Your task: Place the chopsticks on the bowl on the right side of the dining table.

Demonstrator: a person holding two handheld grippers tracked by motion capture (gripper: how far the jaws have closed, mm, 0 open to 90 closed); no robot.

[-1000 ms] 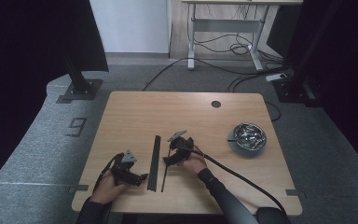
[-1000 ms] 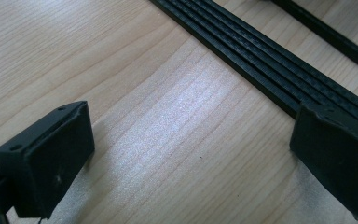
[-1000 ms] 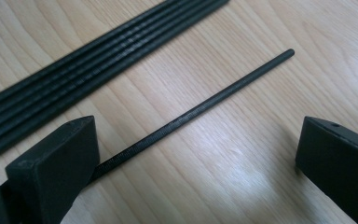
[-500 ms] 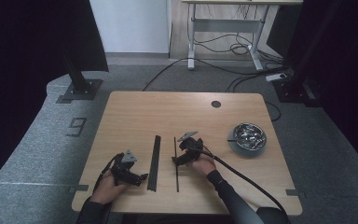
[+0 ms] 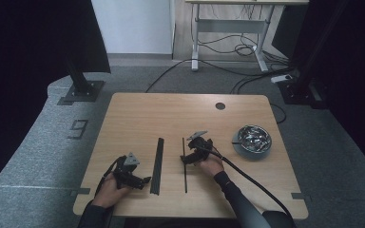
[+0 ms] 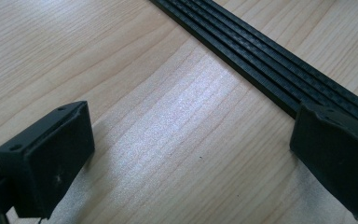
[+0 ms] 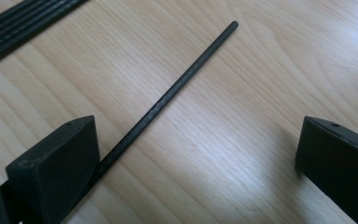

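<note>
A flat black ribbed strip (image 5: pixel 158 165) lies lengthwise on the wooden table (image 5: pixel 138 114); in the left gripper view it crosses the upper right (image 6: pixel 270 60). A thin black rod (image 5: pixel 184 166) lies parallel to it, a little to its right. My right gripper (image 5: pixel 187 159) hovers over the rod's middle, open, and the rod (image 7: pixel 186 74) runs under its left jaw, flat on the wood. My left gripper (image 5: pixel 143 180) sits just left of the strip's near end, open (image 6: pixel 191 158), with bare wood between its jaws and the right jaw at the strip's edge.
A metal bowl (image 5: pixel 252 139) holding shiny small parts stands to the right of the right hand. A round cable hole (image 5: pixel 220 106) is near the table's far edge. Cables trail from both grippers toward the near edge.
The thin rod has shifted right, from leaning beside the strip to lying apart from it and parallel. My right gripper moved right with it. The left gripper stayed put.
</note>
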